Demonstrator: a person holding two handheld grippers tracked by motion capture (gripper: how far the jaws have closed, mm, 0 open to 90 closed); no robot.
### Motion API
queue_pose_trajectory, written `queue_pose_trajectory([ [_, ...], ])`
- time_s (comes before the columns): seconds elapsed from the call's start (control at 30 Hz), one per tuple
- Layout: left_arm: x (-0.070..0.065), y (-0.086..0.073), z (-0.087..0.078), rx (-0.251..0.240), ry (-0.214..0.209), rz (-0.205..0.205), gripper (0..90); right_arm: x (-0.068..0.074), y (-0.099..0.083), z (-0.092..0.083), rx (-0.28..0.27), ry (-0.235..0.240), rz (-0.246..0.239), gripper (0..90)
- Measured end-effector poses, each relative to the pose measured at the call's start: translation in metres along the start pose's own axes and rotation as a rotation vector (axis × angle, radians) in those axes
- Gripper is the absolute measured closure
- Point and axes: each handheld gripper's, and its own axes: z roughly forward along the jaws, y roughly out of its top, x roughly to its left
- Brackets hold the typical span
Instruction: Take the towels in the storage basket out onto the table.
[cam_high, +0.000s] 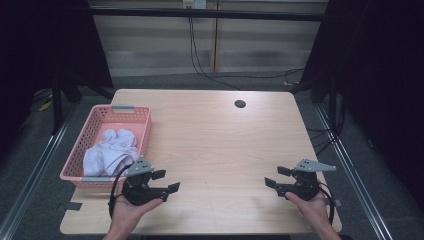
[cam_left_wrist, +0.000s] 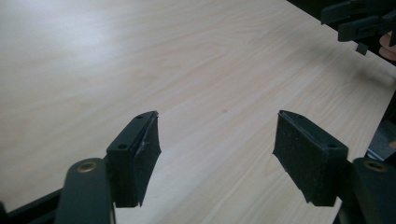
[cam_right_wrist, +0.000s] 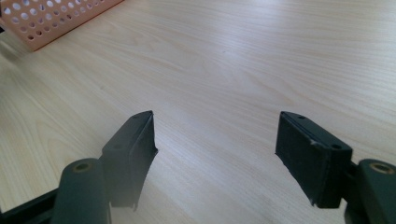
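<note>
Crumpled white socks (cam_high: 111, 151) fill perforated pink basket (cam_high: 142, 131); each hand-held gripper gapes empty.

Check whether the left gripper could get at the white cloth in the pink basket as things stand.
Probably yes: the left gripper is open and holds nothing, the basket is open-topped right beside it, and the white cloth lies uncovered on top.

Two handheld grippers, left gripper (cam_high: 166, 181) and right gripper (cam_high: 276, 177): black bodies, padded black jaws, grey triangular top plates, black trailing cables.
</note>
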Motion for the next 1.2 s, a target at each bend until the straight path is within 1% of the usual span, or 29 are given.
queue_pose_trajectory([
  [0.03, 0.01, 0.005, -0.01, -0.003, 0.025, -0.016, 26.0, 0.0, -0.001, 0.001, 0.011, 0.002, 0.002, 28.1],
  [0.07, 0.01, 0.005, -0.01, -0.003, 0.025, -0.016, 25.7, 0.0, -0.001, 0.001, 0.012, 0.001, 0.003, 28.1],
  [0.13, 0.021, 0.008, -0.02, -0.008, 0.043, -0.021, 24.1, 0.0, -0.001, 0.003, 0.018, 0.003, 0.001, 27.9],
  [0.17, 0.034, 0.01, -0.03, -0.011, 0.068, -0.038, 23.6, 0.001, 0.0, 0.003, 0.021, 0.006, -0.004, 27.9],
  [0.2, 0.041, 0.01, -0.034, -0.015, 0.077, -0.045, 22.9, 0.001, 0.0, 0.004, 0.022, 0.007, -0.007, 27.9],
  [0.27, 0.054, 0.011, -0.041, -0.014, 0.107, -0.088, 21.4, 0.001, 0.0, 0.007, 0.033, 0.006, -0.014, 27.6],
  [0.3, 0.054, 0.011, -0.041, -0.014, 0.107, -0.088, 19.8, 0.001, 0.0, 0.007, 0.033, 0.006, -0.014, 27.6],
  [0.33, 0.062, 0.013, -0.048, -0.007, 0.128, -0.085, 20.2, 0.002, 0.0, 0.008, 0.037, 0.011, -0.017, 27.6],
  [0.37, 0.065, 0.013, -0.051, -0.011, 0.145, -0.081, 20.4, 0.002, 0.0, 0.008, 0.036, 0.011, -0.018, 27.5],
  [0.4, 0.065, 0.013, -0.051, -0.011, 0.145, -0.081, 20.4, 0.002, 0.001, 0.009, 0.036, 0.014, -0.019, 27.6],
  [0.47, 0.072, 0.014, -0.057, -0.016, 0.139, -0.1, 20.1, 0.002, 0.001, 0.009, 0.035, 0.014, -0.019, 27.4],
  [0.5, 0.076, 0.016, -0.062, -0.013, 0.15, -0.097, 20.0, 0.003, 0.001, 0.009, 0.036, 0.017, -0.021, 27.1],
  [0.53, 0.076, 0.016, -0.062, -0.013, 0.15, -0.097, 20.0, 0.003, 0.001, 0.009, 0.036, 0.017, -0.021, 27.1],
  [0.57, 0.081, 0.017, -0.067, -0.021, 0.151, -0.1, 19.9, 0.003, 0.001, 0.009, 0.034, 0.016, -0.024, 26.6],
  [0.6, 0.081, 0.017, -0.067, -0.021, 0.151, -0.1, 19.8, 0.003, 0.001, 0.009, 0.034, 0.016, -0.024, 26.6],
  [0.63, 0.085, 0.018, -0.069, -0.011, 0.166, -0.095, 19.6, 0.003, 0.001, 0.009, 0.035, 0.019, -0.02, 26.6],
  [0.77, 0.095, 0.02, -0.071, 0.005, 0.178, -0.1, 19.2, 0.002, 0.001, 0.009, 0.032, 0.02, -0.023, 26.6],
  [0.8, 0.098, 0.021, -0.071, 0.014, 0.179, -0.093, 18.5, 0.003, 0.002, 0.009, 0.025, 0.017, -0.025, 26.6],
  [0.83, 0.103, 0.023, -0.073, 0.027, 0.186, -0.095, 20.4, 0.004, 0.002, 0.01, 0.029, 0.018, -0.026, 25.1],
  [0.87, 0.103, 0.023, -0.073, 0.027, 0.186, -0.095, 21.3, 0.003, 0.002, 0.011, 0.03, 0.021, -0.029, 24.7],
  [0.9, 0.108, 0.026, -0.074, 0.047, 0.201, -0.089, 20.8, 0.004, 0.002, 0.011, 0.037, 0.022, -0.028, 24.7],
  [0.93, 0.108, 0.026, -0.074, 0.047, 0.201, -0.089, 20.8, 0.004, 0.002, 0.011, 0.037, 0.022, -0.028, 24.7],
  [0.97, 0.111, 0.027, -0.074, 0.05, 0.22, -0.092, 20.8, 0.004, 0.002, 0.012, 0.039, 0.021, -0.029, 24.7],
  [1.0, 0.113, 0.028, -0.075, 0.064, 0.226, -0.091, 20.8, 0.004, 0.002, 0.012, 0.039, 0.024, -0.028, 24.6],
  [1.03, 0.115, 0.029, -0.074, 0.065, 0.235, -0.092, 20.8, 0.003, 0.002, 0.012, 0.039, 0.027, -0.03, 24.3],
  [1.07, 0.121, 0.029, -0.072, 0.096, 0.266, -0.089, 21.4, 0.003, 0.002, 0.013, 0.047, 0.018, -0.025, 21.5],
  [1.1, 0.124, 0.027, -0.07, 0.102, 0.28, -0.097, 22.0, 0.003, 0.003, 0.013, 0.049, 0.024, -0.022, 21.8],
  [1.17, 0.13, 0.024, -0.067, 0.125, 0.283, -0.111, 22.0, 0.002, 0.003, 0.012, 0.043, 0.024, -0.024, 21.4],
  [1.2, 0.13, 0.024, -0.067, 0.125, 0.283, -0.111, 21.7, 0.002, 0.003, 0.012, 0.043, 0.024, -0.024, 21.4],
])
